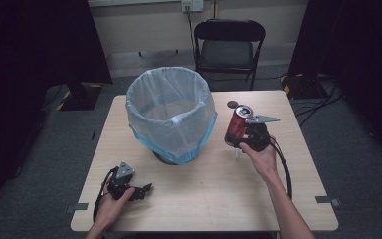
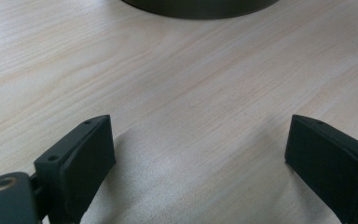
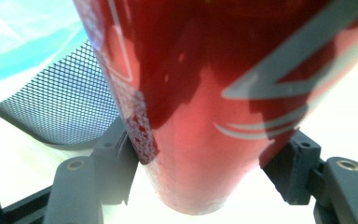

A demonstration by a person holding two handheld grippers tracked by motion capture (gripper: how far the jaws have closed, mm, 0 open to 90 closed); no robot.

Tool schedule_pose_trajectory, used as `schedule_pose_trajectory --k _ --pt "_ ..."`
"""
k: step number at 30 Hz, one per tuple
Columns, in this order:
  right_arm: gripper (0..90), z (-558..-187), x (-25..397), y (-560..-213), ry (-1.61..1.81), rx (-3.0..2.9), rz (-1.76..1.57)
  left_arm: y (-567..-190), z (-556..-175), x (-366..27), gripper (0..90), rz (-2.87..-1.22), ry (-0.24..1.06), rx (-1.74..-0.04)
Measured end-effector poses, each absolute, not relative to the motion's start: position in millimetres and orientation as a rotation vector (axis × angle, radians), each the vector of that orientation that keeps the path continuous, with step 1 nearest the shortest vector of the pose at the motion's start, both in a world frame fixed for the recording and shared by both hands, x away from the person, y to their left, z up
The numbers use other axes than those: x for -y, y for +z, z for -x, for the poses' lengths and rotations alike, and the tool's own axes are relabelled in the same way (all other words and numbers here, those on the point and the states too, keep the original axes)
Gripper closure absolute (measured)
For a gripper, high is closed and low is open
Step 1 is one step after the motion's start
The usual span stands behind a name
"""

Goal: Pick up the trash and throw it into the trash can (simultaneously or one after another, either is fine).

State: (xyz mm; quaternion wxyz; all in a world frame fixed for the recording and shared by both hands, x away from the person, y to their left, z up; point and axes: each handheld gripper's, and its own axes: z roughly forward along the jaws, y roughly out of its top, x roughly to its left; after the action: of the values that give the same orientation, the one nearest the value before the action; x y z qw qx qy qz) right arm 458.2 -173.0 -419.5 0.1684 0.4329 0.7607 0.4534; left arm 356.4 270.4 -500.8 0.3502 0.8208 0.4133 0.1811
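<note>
A red drink can (image 1: pixel 238 125) is held to the right of the bin, leaning slightly, its silver top facing up. My right gripper (image 1: pixel 239 140) is shut on its lower part. In the right gripper view the can (image 3: pixel 205 93) sits between the two black jaws of the right gripper (image 3: pixel 205 158). The bin (image 1: pixel 171 112) is a black mesh basket lined with a translucent bag that has a blue hem, standing mid-table. My left gripper (image 1: pixel 147 189) rests low at the front left of the table, open and holding nothing. In its own view the left gripper (image 2: pixel 200 135) has its jaws spread wide over bare wood.
The light wooden table (image 1: pixel 204 199) has free surface in front of the bin. A small dark disc (image 1: pixel 232 104) lies behind the can. The bin's dark base (image 2: pixel 200 7) and mesh wall (image 3: pixel 60 107) are close by. A black folding chair (image 1: pixel 229 45) stands beyond the table.
</note>
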Motion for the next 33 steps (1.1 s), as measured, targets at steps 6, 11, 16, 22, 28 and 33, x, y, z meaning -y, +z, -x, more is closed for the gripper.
schedule_pose_trajectory --k 6,11,16,22,28,33 --pt "34.2 -453.0 175.2 -403.8 1.348 -2.161 -1.201 -500.8 -356.4 -270.4 7.7 -2.125 0.468 -1.071" --pt "34.2 -448.2 176.3 -394.1 1.360 -2.146 -1.186 -500.8 -356.4 -270.4 7.7 -2.125 0.468 -1.071" --pt "34.2 -445.2 175.2 -383.4 1.398 -2.139 -1.180 -500.8 -356.4 -270.4 7.7 -2.125 0.468 -1.071" --pt "34.2 -440.7 174.8 -371.2 1.398 -2.132 -1.168 -500.8 -356.4 -270.4 7.7 -2.125 0.469 -1.071" --pt "34.2 -438.0 174.6 -359.3 1.405 -2.121 -1.151 -500.7 -356.4 -270.5 7.7 -2.126 0.471 -1.071" --pt "34.2 -437.2 173.9 -352.2 1.444 -2.102 -1.139 -500.8 -356.4 -270.4 7.7 -2.125 0.468 -1.071"
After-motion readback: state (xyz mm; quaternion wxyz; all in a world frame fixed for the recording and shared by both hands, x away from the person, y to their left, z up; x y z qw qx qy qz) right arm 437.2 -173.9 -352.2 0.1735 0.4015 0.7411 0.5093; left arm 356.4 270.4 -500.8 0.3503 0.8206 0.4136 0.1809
